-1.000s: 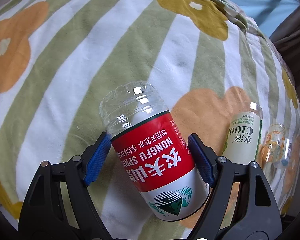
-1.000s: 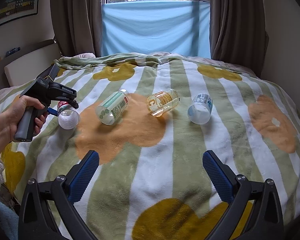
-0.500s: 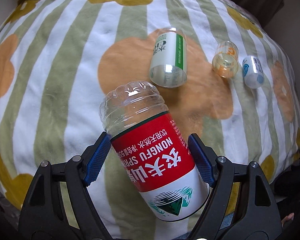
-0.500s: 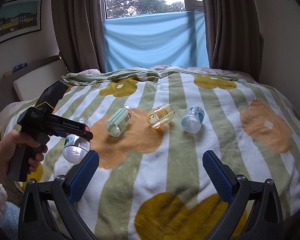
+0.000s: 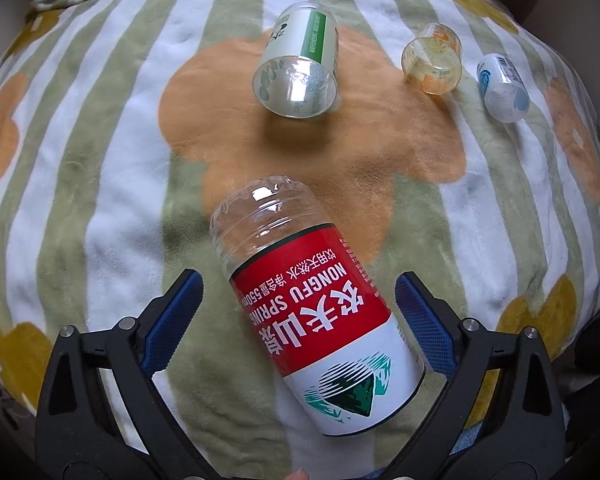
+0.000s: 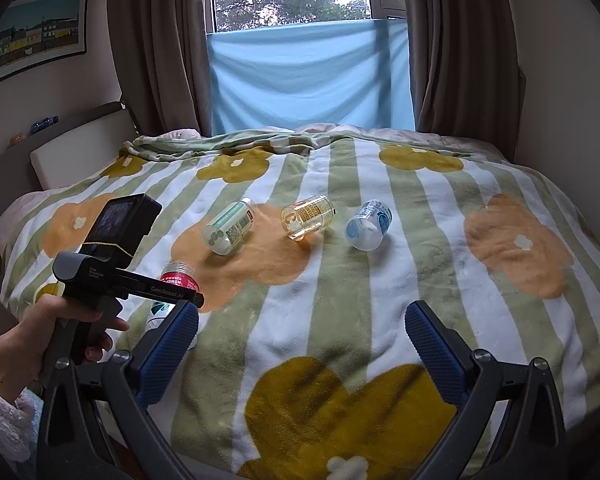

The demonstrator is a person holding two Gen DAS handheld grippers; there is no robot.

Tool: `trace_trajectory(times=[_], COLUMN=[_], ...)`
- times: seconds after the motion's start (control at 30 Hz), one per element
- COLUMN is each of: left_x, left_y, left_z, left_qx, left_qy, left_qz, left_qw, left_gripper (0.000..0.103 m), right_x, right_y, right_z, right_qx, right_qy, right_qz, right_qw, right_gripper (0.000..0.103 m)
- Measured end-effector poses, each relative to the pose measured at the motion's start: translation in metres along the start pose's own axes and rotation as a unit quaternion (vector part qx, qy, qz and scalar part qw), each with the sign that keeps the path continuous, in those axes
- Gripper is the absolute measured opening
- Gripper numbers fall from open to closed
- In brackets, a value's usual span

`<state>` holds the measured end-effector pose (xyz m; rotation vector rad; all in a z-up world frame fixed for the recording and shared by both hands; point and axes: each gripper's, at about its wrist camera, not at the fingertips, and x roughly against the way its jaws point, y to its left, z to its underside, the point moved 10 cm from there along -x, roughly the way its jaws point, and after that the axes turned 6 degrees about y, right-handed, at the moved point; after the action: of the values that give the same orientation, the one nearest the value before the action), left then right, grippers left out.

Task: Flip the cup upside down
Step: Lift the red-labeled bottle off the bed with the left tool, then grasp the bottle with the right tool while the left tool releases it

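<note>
Left wrist view: the left gripper (image 5: 300, 320) stands released, its blue pads (image 5: 172, 320) spread wide with a visible gap on each side of the red-labelled Nongfu Spring cup (image 5: 316, 308), a cut-off clear bottle. The cup lies tilted between the fingers, its ridged clear closed end pointing far and slightly left, its white-and-green label end near the camera; whether it rests fully on the blanket or leans on a finger cannot be told. It sits at the near edge of the striped flower blanket (image 5: 100, 160), over a green stripe beside an orange flower.

Farther off, three more cups lie on their sides in a row. The green-and-white labelled cup (image 5: 298, 64) is straight beyond, open mouth toward the camera. To its right lies the clear orange-printed cup (image 5: 432, 60), and farther right the blue-and-white labelled cup (image 5: 502, 88).

In the right wrist view, the right gripper (image 6: 300, 340) hovers over the near part of the bed with its jaws wide apart and nothing between them. At the left, a hand (image 6: 52, 332) holds the black handle of the left gripper, with the red-labelled cup partly hidden under it. Beyond the bed hang brown curtains (image 6: 160, 48) and a blue cloth (image 6: 312, 80) across the window, and a framed picture (image 6: 36, 32) is on the left wall.
</note>
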<state>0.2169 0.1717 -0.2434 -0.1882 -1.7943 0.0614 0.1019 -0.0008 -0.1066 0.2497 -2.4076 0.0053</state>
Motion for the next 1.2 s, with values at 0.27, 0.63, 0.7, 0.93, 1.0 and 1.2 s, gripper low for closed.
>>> trace_trajectory(times=[0.27, 0.63, 0.7, 0.93, 1.0, 1.2], left_x=[0.044, 0.057, 0.052, 0.035, 0.03, 0.02], left_y=[0.008, 0.034, 0.041, 0.065, 0.071, 0.083], left_z=[0.009, 0.055, 0.06, 0.076, 0.08, 0.086], left_qx=[-0.02, -0.04, -0.033, -0.009, -0.004, 0.0], left_qy=[-0.049, -0.071, -0.073, -0.083, -0.086, -0.089], left_qz=[0.0, 0.032, 0.04, 0.051, 0.051, 0.049], left_qw=[0.9986, 0.9962, 0.996, 0.9952, 0.9949, 0.9949], left_gripper=[0.101, 0.103, 0.103, 0.103, 0.103, 0.103], right_x=[0.002, -0.071, -0.09, -0.155, -0.173, -0.219], right_y=[0.011, 0.089, 0.102, 0.151, 0.163, 0.183], right_z=[-0.02, -0.068, -0.067, -0.039, -0.03, -0.007], right_qx=[0.004, 0.083, 0.105, 0.146, 0.159, 0.179], right_qy=[0.006, 0.187, 0.214, 0.348, 0.378, 0.439], right_qz=[-0.04, -0.144, -0.137, -0.142, -0.131, -0.093], right_qw=[0.999, 0.968, 0.961, 0.915, 0.903, 0.875], right_gripper=[0.103, 0.103, 0.103, 0.103, 0.103, 0.103])
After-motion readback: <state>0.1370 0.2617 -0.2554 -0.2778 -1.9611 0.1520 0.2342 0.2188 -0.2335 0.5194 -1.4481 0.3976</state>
